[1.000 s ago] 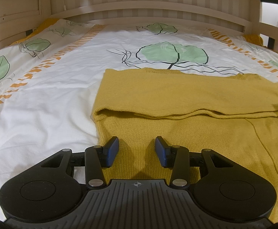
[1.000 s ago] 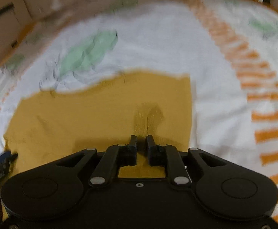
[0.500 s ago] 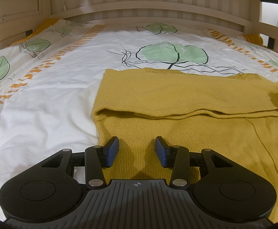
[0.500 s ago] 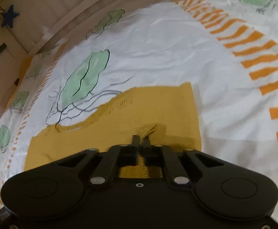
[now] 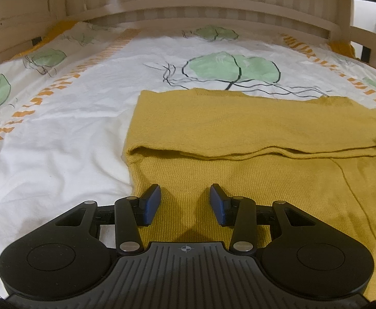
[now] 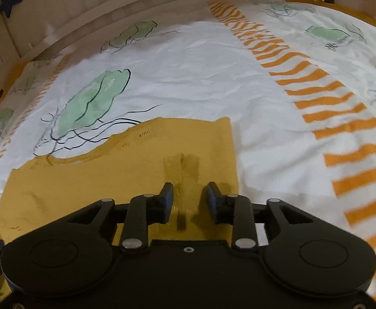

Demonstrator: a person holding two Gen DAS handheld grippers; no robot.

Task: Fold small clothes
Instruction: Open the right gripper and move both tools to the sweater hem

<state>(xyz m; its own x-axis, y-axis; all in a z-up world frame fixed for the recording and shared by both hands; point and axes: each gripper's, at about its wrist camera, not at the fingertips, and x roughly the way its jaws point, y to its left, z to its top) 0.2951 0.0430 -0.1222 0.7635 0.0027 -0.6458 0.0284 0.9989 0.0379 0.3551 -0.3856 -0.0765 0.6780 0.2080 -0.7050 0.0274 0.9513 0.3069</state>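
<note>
A mustard-yellow knitted garment (image 5: 252, 128) lies flat on the bed, its far part folded back over the near part along a crease (image 5: 213, 154). My left gripper (image 5: 185, 200) hovers open just above the near left part of the knit, nothing between its blue pads. In the right wrist view the same garment (image 6: 126, 175) shows its right edge and a scooped neckline. My right gripper (image 6: 190, 197) is over that right edge with its jaws opening; the cloth lies flat beneath them, not pinched.
The bed cover (image 5: 59, 139) is white with green leaf prints and orange striped bands (image 6: 324, 108). A pale wooden bed rail (image 5: 213, 2) curves round the far side. A dark star (image 6: 8, 1) hangs at the upper left of the right wrist view.
My right gripper was shut on a small pinch of the yellow knit; its jaws have spread and the cloth has dropped flat. The left gripper and the fold have not moved.
</note>
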